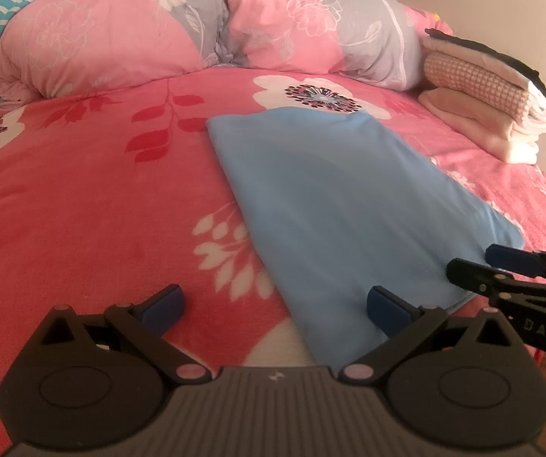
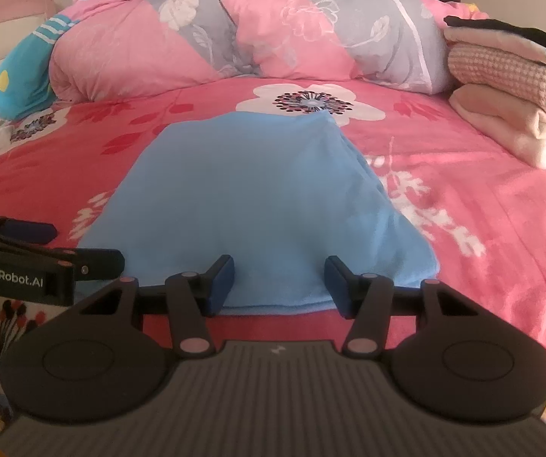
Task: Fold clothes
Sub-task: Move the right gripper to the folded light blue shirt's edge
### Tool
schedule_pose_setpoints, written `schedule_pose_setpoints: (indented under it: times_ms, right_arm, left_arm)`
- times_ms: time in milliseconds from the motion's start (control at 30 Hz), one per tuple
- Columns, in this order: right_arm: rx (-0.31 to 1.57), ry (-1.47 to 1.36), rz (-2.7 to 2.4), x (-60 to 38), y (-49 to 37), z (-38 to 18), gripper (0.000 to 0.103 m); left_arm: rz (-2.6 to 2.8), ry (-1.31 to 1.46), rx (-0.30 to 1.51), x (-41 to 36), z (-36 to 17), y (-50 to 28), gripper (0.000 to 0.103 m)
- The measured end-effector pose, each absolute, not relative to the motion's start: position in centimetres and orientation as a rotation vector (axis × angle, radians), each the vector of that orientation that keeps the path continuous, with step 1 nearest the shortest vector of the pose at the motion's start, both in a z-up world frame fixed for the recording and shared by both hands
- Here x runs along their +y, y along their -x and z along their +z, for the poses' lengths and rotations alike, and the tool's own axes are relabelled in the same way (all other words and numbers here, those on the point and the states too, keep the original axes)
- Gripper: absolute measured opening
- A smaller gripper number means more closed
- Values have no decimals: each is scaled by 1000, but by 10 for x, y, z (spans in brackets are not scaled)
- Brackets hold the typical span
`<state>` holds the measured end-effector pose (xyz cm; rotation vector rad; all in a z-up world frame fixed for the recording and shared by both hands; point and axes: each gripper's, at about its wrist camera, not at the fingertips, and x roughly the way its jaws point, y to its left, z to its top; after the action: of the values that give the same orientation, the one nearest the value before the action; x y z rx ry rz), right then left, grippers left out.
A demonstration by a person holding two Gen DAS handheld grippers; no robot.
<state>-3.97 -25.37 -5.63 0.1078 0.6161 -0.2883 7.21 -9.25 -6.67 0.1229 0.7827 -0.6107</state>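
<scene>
Right now the blue cloth (image 2: 257, 198) lies flat on the bed (image 2: 482, 221), near the bed's front edge and about in the middle. It looks already folded into a long shape that runs away toward the big pink quilt (image 2: 204, 38) at the back of the bed. A pile of folded clothes (image 2: 516, 87) sits at the bed's right side.

I think the cloth is soft, thin and light. It will bend and sag when lifted, so it should be picked up at an edge or a corner, not in the middle. It will not break, but it could slip or bunch up.

The right gripper (image 2: 278, 285) is at the near edge of the cloth. Its fingers (image 2: 221, 282) are partly apart, one on each side of that edge, and do not look like they pinch it yet. The left gripper (image 1: 274, 306) has its fingers wide apart and holds nothing. It is over the near left side of the cloth.
</scene>
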Motion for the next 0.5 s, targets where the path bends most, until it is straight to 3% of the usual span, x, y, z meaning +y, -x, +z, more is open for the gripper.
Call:
schedule_pose_setpoints:
  times_ms: [500]
  right_arm:
    - [640, -160, -308, -260, 62, -52, 46]
  left_arm:
    - [-611, -118, 786, -91, -68, -73, 103]
